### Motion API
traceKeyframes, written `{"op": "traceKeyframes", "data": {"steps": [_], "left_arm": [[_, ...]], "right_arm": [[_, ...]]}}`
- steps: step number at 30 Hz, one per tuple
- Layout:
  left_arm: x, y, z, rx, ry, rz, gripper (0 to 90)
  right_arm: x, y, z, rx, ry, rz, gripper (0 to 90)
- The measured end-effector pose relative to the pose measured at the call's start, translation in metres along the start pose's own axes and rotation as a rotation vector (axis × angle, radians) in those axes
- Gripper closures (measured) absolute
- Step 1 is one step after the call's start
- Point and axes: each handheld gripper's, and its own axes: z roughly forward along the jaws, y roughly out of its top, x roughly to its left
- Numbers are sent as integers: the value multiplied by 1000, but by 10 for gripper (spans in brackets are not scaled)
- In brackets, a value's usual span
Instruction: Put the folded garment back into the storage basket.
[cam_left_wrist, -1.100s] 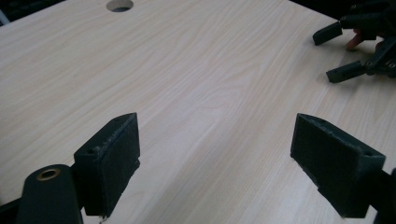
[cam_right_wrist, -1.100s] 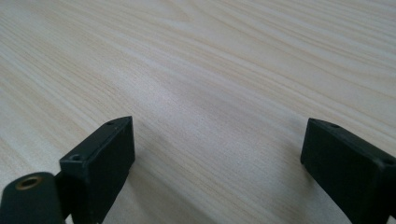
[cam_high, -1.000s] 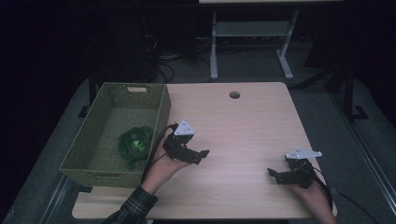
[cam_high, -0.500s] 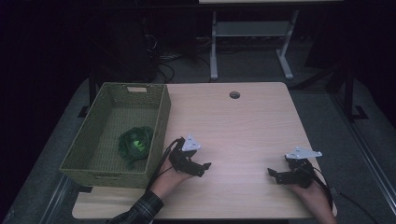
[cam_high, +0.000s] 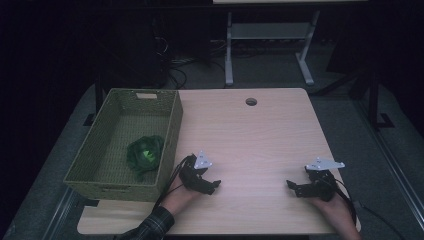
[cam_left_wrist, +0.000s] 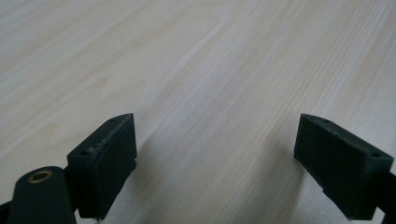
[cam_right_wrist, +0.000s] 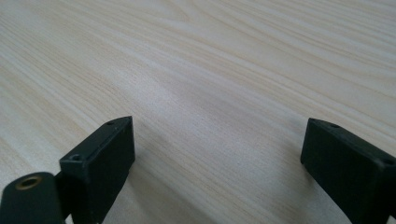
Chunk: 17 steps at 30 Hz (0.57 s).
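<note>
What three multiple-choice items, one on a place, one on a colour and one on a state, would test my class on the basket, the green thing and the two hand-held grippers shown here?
1. Where does the green bundle lie?
A. on the bare table
B. inside the woven basket
C. between a gripper's jaws

2. What colour is the basket?
A. olive green
B. red
C. white

3. How do the jaws of the left hand-held gripper stand?
A. shut on the bundle
B. shut on nothing
C. wide apart over bare table

Answers:
1 B, the high view shows it within the basket's walls.
2 A, its weave shows olive green.
3 C, the left gripper view shows wood grain between the jaws; the right hand-held gripper stands likewise.
</note>
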Motion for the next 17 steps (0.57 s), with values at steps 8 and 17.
{"op": "traceKeyframes", "data": {"steps": [8,17], "left_arm": [[1,-1,1,-12,-13,4,127],[1,-1,1,-11,-13,2,128]], "right_arm": [[0,0,0,0,0,0,95],[0,0,0,0,0,0,95]]}}
